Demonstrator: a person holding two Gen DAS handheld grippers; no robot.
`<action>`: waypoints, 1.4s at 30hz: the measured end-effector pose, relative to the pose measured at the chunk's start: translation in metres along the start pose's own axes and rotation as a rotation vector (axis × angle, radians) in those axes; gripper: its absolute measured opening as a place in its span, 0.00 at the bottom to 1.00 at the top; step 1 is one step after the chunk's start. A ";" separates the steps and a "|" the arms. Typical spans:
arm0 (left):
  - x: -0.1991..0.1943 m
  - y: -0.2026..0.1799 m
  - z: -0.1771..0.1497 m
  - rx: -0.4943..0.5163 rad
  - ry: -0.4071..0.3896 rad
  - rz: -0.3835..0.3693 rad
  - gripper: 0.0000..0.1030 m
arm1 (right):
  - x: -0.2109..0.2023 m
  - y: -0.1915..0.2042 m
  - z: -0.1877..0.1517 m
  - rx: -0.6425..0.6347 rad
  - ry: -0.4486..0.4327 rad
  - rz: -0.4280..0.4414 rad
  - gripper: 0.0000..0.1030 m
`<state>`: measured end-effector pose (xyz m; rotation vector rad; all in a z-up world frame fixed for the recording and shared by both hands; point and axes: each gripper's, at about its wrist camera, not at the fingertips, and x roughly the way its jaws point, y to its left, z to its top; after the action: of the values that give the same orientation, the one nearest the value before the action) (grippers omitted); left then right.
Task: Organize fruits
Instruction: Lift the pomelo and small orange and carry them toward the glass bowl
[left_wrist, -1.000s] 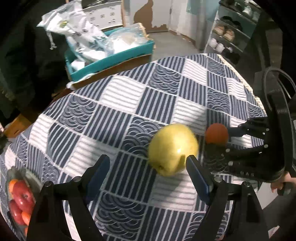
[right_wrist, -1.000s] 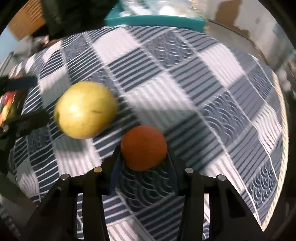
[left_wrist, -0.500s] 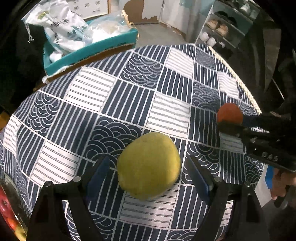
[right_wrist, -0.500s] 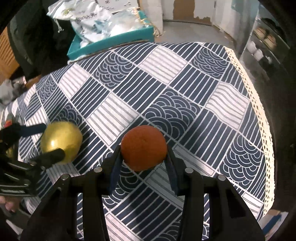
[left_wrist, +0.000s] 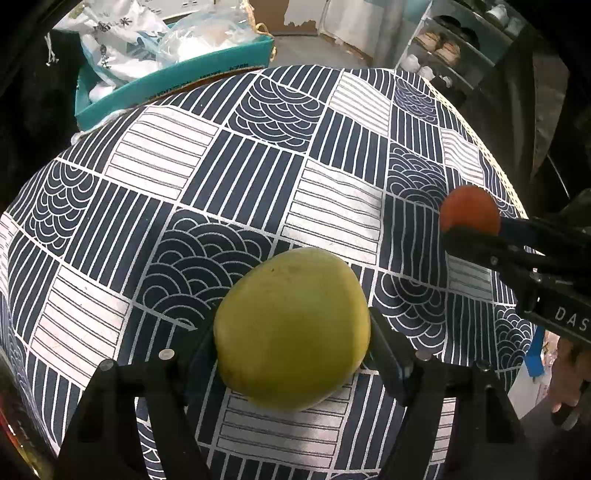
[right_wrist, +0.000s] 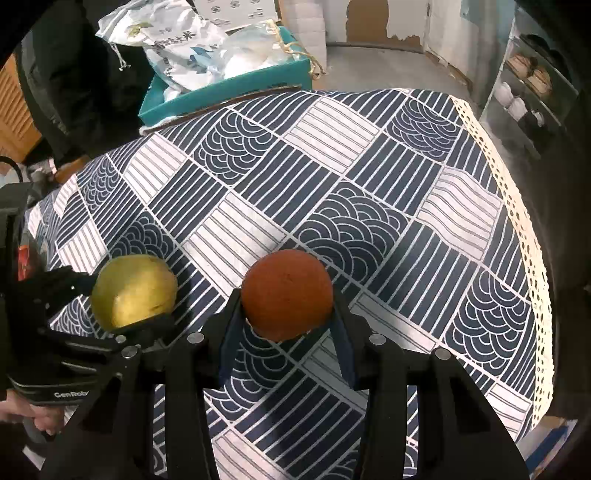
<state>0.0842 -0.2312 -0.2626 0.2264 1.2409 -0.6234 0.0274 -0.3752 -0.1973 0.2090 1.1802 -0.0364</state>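
My left gripper (left_wrist: 291, 332) is shut on a large yellow-green fruit (left_wrist: 291, 326), with a finger pressed on each side of it, above the patterned tablecloth (left_wrist: 221, 177). The fruit also shows at the left of the right wrist view (right_wrist: 133, 291). My right gripper (right_wrist: 288, 302) is shut on an orange (right_wrist: 288, 293) and holds it above the cloth. The orange also shows at the right of the left wrist view (left_wrist: 469, 212), clamped in the right gripper's fingers (left_wrist: 480, 240).
A teal box (right_wrist: 229, 90) with white plastic bags (right_wrist: 188, 44) stands beyond the table's far edge. The cloth's lace hem (right_wrist: 524, 221) marks the table's right edge. A shelf with shoes (right_wrist: 532, 77) stands at the far right. Red fruit (right_wrist: 24, 258) shows at the left edge.
My left gripper has closed on the yellow-green fruit, which lay between its open fingers before. My right gripper has kept hold of the orange and lifted it.
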 end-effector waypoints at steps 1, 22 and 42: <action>0.000 0.000 0.000 0.003 -0.004 0.003 0.74 | 0.000 0.001 0.000 -0.001 0.000 -0.001 0.43; -0.028 -0.005 -0.017 -0.011 -0.093 0.064 0.74 | -0.016 0.016 0.002 -0.038 -0.071 -0.005 0.42; -0.125 0.010 -0.019 -0.078 -0.256 0.109 0.74 | -0.078 0.050 0.018 -0.111 -0.233 0.027 0.42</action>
<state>0.0513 -0.1735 -0.1543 0.1432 0.9971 -0.4918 0.0210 -0.3355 -0.1113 0.1192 0.9441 0.0279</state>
